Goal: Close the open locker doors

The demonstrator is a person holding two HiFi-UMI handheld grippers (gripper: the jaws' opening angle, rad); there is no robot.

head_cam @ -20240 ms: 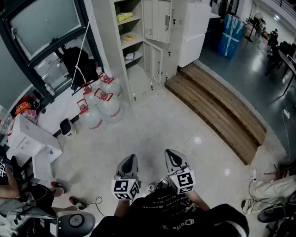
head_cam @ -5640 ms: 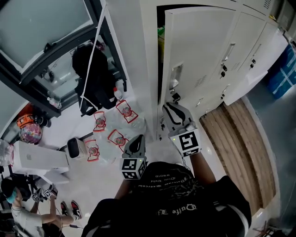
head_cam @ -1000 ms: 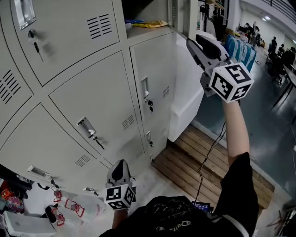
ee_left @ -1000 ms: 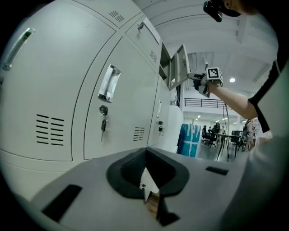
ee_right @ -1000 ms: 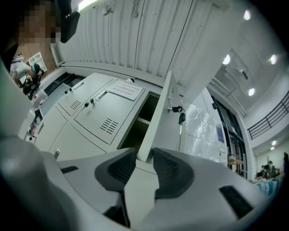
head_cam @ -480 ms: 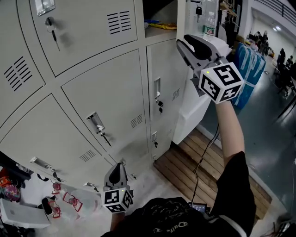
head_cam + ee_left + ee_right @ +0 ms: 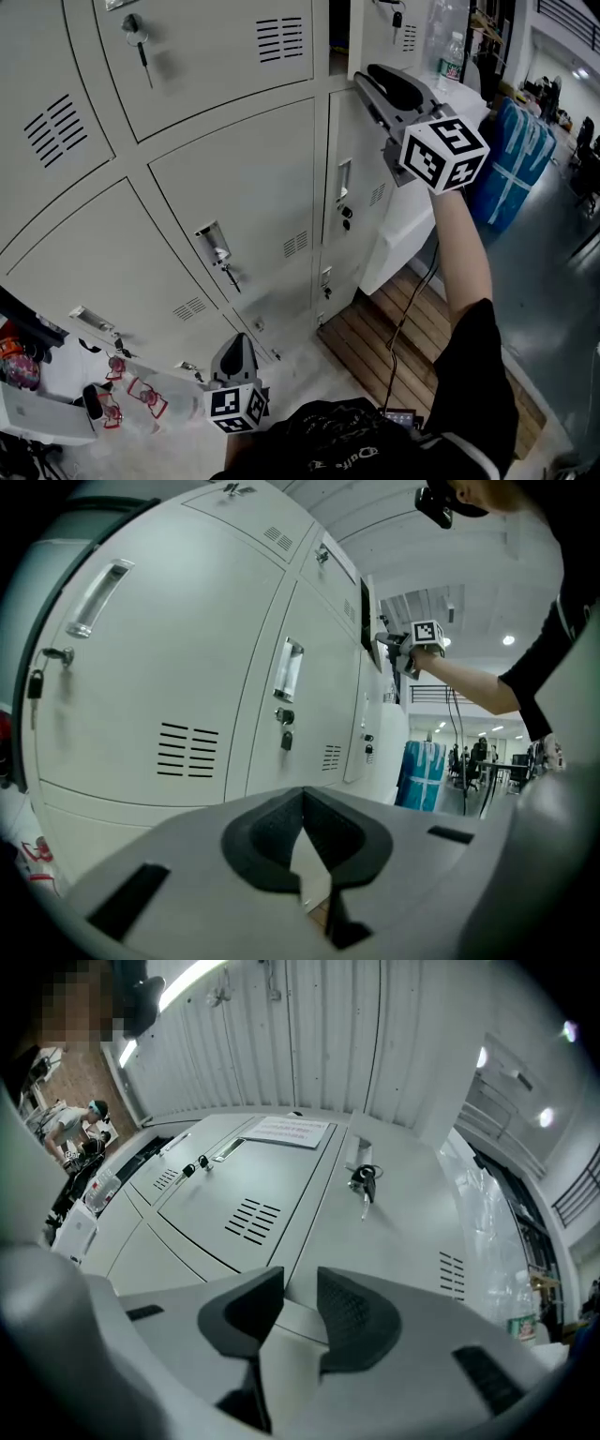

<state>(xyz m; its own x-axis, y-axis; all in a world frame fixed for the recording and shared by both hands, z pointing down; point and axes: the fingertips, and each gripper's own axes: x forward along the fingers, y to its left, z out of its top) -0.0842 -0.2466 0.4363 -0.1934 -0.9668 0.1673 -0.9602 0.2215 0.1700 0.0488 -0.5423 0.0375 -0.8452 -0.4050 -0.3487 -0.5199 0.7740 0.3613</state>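
At the lower left of the head view, water jugs [image 7: 141, 398] are half cut off by the frame edge and too small to read. Closed locker doors [image 7: 225, 197] fill the left and centre. At lower centre is the left gripper [image 7: 236, 343], held low, pointing toward the bottom lockers and apart from them. Its own view shows the claw tips pressed together with nothing in them.

At top centre a dark gap [image 7: 337, 33] marks the open locker; the inside can't be made out. Just right of it is the open locker door [image 7: 392, 37], ajar, with keys [image 7: 397, 13] in the lock. Its top is cut off by the frame and its lower part is hidden behind the right gripper [image 7: 366, 82]. The door's long axis runs up-down in the frame, with the lock edge toward the gap.

The right gripper is raised on an outstretched arm [image 7: 464, 262], tips by the door's lower part; whether they touch can't be told. Its own view shows the jaws slightly spread, having just been closing, with nothing pinched. At far right are a bottle [image 7: 452, 56] and a blue pack [image 7: 516, 159].
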